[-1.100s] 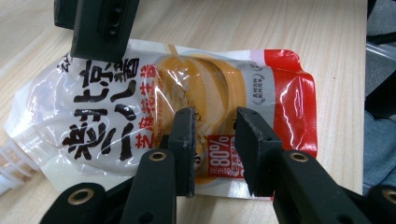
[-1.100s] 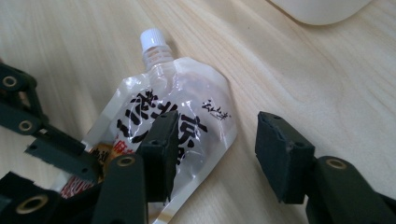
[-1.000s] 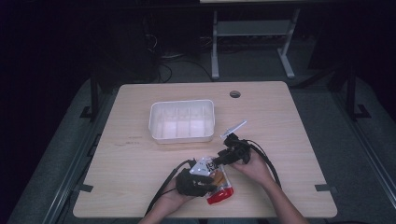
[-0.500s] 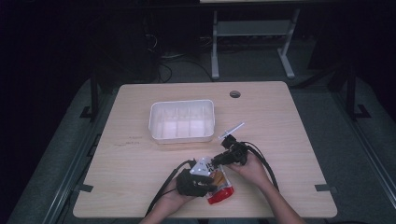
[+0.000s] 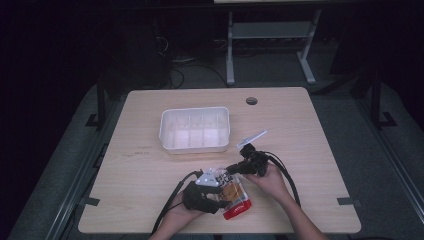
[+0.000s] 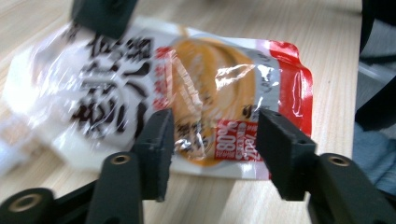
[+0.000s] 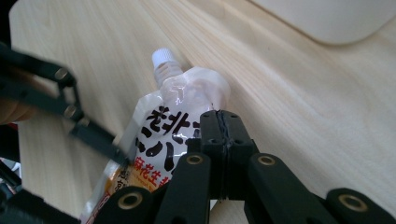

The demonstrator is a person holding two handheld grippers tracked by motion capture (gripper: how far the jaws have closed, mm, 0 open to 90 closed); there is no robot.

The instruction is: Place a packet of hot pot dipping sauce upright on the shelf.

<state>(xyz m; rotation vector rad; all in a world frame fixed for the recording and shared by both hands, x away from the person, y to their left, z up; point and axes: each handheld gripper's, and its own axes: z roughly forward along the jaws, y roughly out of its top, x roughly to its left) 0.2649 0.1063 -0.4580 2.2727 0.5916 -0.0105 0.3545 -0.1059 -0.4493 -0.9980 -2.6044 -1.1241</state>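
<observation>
Near the counter's (image 5: 150,200) front edge lay the spouted pouch (image 5: 234,192). Left tool (image 6: 212,140) straddled it, jaws just widened, not pressing; right tool (image 7: 220,128) clamped tight on its edge. Slick film might slip free if lifted.

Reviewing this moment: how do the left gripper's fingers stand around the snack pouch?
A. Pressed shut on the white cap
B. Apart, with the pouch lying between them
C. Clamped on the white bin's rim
B: in the left gripper view the left gripper has its fingers spread apart, with the pouch flat on the table between them.
</observation>
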